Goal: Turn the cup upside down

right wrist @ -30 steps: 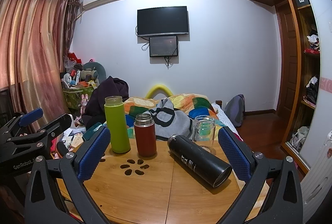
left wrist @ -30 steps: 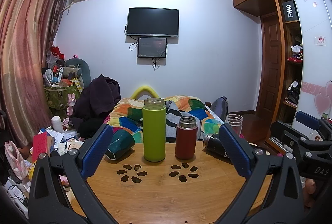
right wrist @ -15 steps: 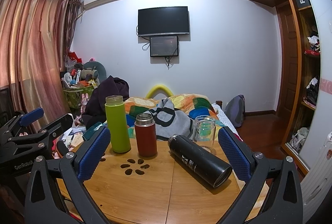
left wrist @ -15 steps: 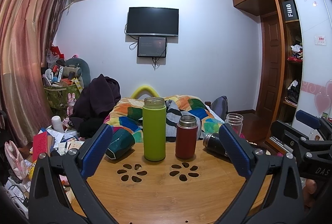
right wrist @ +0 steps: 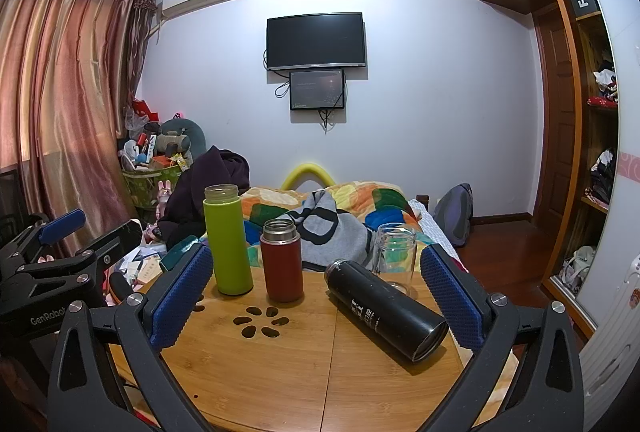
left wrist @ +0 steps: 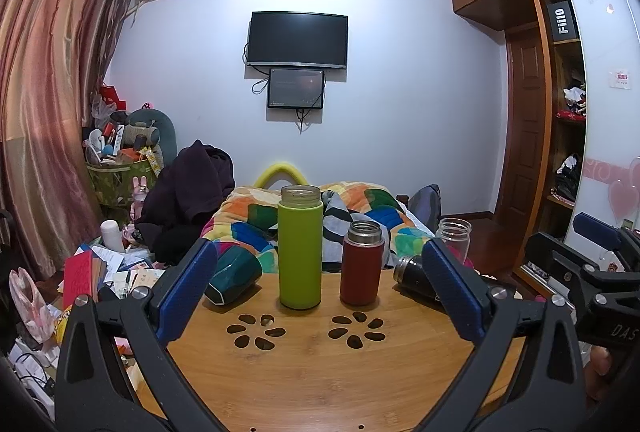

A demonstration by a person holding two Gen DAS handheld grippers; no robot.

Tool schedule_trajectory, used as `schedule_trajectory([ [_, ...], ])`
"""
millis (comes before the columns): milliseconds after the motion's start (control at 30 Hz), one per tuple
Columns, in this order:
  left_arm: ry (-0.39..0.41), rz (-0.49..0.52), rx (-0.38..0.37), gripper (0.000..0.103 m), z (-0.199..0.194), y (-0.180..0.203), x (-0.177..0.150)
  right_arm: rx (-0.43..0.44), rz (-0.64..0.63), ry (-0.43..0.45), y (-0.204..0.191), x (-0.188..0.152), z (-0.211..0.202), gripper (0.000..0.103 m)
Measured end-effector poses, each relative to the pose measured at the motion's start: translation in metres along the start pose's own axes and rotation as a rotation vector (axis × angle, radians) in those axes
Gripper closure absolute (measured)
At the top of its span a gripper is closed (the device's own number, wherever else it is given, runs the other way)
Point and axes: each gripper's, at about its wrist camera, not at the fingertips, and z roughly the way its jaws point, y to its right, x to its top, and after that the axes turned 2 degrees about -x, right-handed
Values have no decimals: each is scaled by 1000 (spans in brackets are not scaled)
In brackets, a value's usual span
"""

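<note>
On the round wooden table (left wrist: 320, 372) stand a tall green cup (left wrist: 300, 248) and a shorter red cup (left wrist: 362, 263), both upright with open tops. A dark green cup (left wrist: 234, 274) lies on its side at the left. A black cup (right wrist: 386, 308) lies on its side at the right, and a clear glass jar (right wrist: 394, 258) stands upright behind it. My left gripper (left wrist: 320, 296) is open and empty, facing the green and red cups. My right gripper (right wrist: 316, 296) is open and empty, with the black cup between its fingers' line of view.
A bed with a colourful blanket (left wrist: 360, 207) lies behind the table. Clutter and papers (left wrist: 100, 272) fill the floor at the left. A wardrobe (right wrist: 592, 151) stands at the right. Each gripper shows at the edge of the other's view.
</note>
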Motion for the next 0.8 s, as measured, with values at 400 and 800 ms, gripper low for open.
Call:
schedule_trajectory([
  [400,0,5,1,0,1,0,0,1,0,1,0,0,0,0],
  [800,0,12,-4,0,0,2,0,0,-1,2,0,0,0,0],
])
